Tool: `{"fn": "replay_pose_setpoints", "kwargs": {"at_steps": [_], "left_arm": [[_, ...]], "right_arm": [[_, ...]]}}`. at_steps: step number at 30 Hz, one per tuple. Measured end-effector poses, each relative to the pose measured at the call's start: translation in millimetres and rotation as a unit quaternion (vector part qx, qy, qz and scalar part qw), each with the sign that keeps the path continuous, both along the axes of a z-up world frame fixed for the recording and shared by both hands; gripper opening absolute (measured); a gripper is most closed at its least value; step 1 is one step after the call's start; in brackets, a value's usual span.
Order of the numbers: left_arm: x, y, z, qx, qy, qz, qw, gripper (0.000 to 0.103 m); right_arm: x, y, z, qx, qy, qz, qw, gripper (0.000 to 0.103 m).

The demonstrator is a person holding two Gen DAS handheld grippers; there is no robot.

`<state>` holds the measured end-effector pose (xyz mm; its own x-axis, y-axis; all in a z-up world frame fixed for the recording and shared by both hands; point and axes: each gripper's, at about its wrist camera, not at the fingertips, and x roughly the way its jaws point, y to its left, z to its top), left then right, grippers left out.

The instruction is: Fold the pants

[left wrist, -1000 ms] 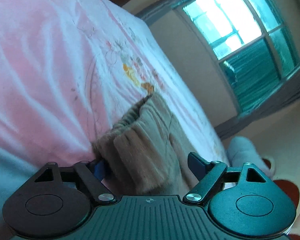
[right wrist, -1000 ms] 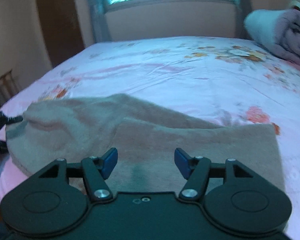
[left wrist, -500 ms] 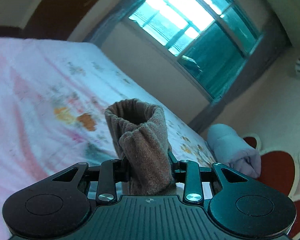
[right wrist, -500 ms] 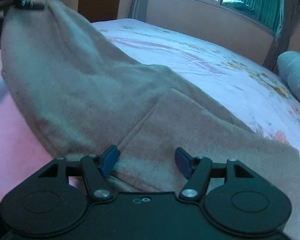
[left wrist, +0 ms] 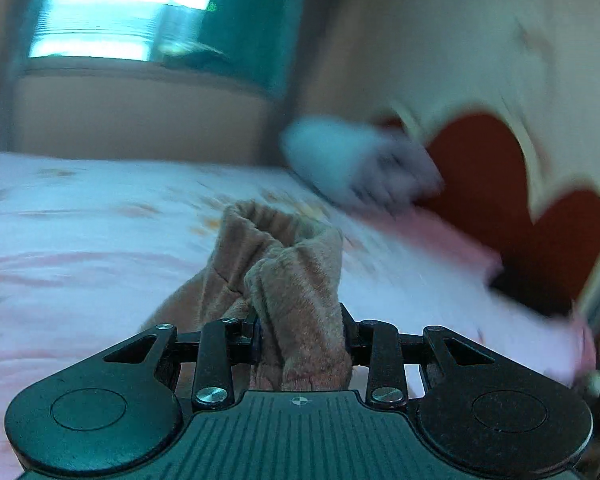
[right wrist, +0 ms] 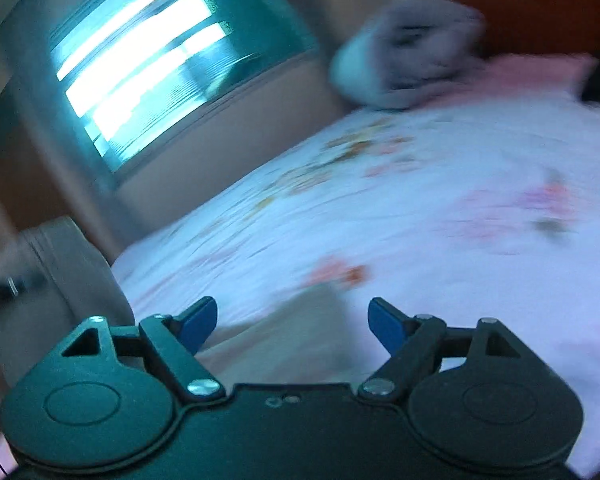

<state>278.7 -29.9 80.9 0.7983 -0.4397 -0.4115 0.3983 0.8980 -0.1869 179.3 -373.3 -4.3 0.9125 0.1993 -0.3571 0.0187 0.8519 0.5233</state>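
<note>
The tan fleece pants [left wrist: 288,280] are bunched and stand up between my left gripper's [left wrist: 300,336] jaws, which are shut on the waistband end above the bed. In the right wrist view a flat part of the pants [right wrist: 300,328] lies on the sheet just ahead of my right gripper [right wrist: 292,320], whose blue pads [right wrist: 196,320] are wide apart and hold nothing. A lifted tan part of the pants [right wrist: 64,264] hangs at the left edge of that view. Both views are blurred by motion.
The bed has a pink-and-white floral sheet [left wrist: 80,232], also seen in the right wrist view [right wrist: 440,208]. A rolled grey-blue blanket [left wrist: 356,164] lies by the headboard with red heart cut-outs [left wrist: 520,208]. A window [right wrist: 160,52] is in the far wall.
My left gripper has closed on the pants' end, lifted it off the bed and swung right toward the headboard. My right gripper has stayed open and turned right over the sheet.
</note>
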Motion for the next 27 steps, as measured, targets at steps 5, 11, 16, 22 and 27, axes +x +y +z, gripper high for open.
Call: {"fn": "replay_pose_setpoints", "kwargs": {"at_steps": [5,11,16,22,27], "left_arm": [[-2,-116,-42,0.046,0.043,-0.056,0.9964,0.076],[-22,-26,-34,-0.007,0.06,0.035,0.9976,0.087],[-48,90,-62,-0.048,0.102,0.168,0.9794,0.089],[-87,155,-104,-0.064,0.128,0.23,0.9625,0.089],[-95,157,-128,-0.061,0.144,0.219,0.9631,0.089]], "right_arm": [[-28,-79,-29,0.077,0.039,-0.07,0.994,0.077],[-23,-92,-43,0.205,0.042,-0.023,0.978,0.075],[20,-25,-55,0.244,0.111,0.082,0.96,0.076],[55,12,-77,0.284,0.165,0.073,0.942,0.075],[82,29,-81,0.279,0.207,0.052,0.936,0.076]]}}
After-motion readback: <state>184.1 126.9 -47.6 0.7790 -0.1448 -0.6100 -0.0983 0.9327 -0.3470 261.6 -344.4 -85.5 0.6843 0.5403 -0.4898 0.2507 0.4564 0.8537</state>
